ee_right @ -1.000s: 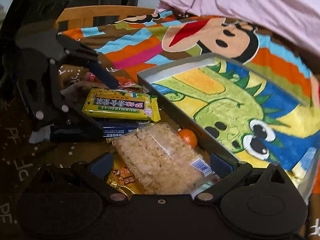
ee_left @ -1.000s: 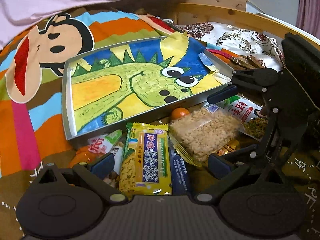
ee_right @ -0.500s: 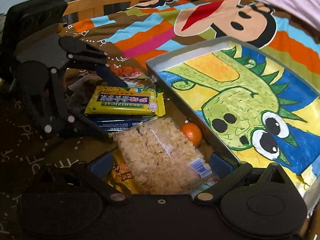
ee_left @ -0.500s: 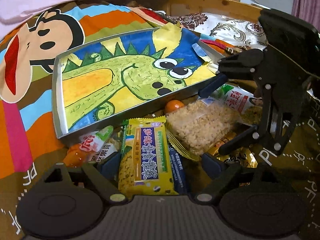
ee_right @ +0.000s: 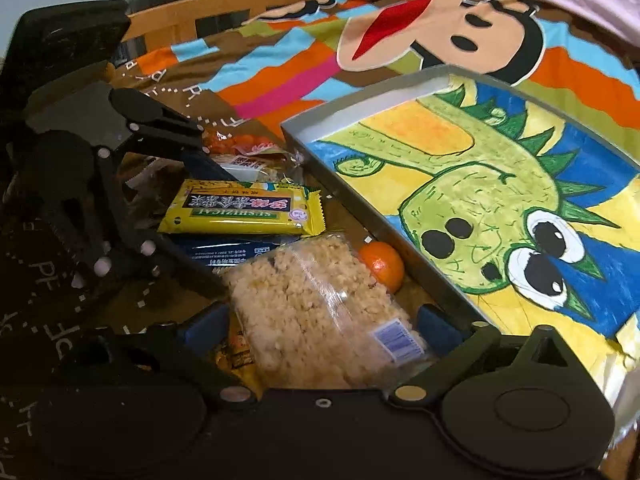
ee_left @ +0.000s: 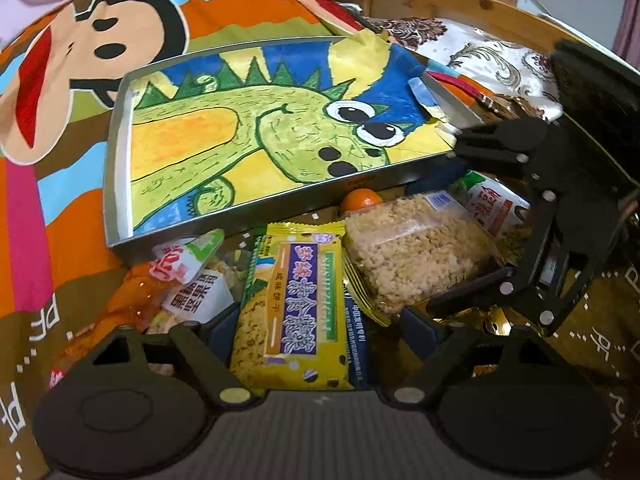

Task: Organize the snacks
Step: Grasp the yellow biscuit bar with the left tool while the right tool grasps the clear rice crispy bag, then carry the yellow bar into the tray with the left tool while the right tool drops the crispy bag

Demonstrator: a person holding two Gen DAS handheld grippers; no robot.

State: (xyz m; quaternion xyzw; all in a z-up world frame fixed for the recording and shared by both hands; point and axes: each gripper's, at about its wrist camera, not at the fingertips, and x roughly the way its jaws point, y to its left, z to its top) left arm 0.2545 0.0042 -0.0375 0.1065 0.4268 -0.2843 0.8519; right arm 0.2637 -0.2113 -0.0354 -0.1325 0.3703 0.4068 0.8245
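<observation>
Snacks heaped beside the tray (ee_left: 120,184), both grippers poised over them.

The left gripper (ee_left: 316,320) has its jaws spread around the yellow bar (ee_left: 292,308); the right gripper (ee_right: 324,320) has its jaws spread around the rice cake (ee_right: 320,304). Neither pinches yet. The packs overlap, with a blue pack (ee_right: 236,250) under the bar and an orange (ee_right: 382,266) touching the tray wall. Closing now risks catching a neighbouring wrapper, or the two grippers knocking together in the crowded pile.
</observation>
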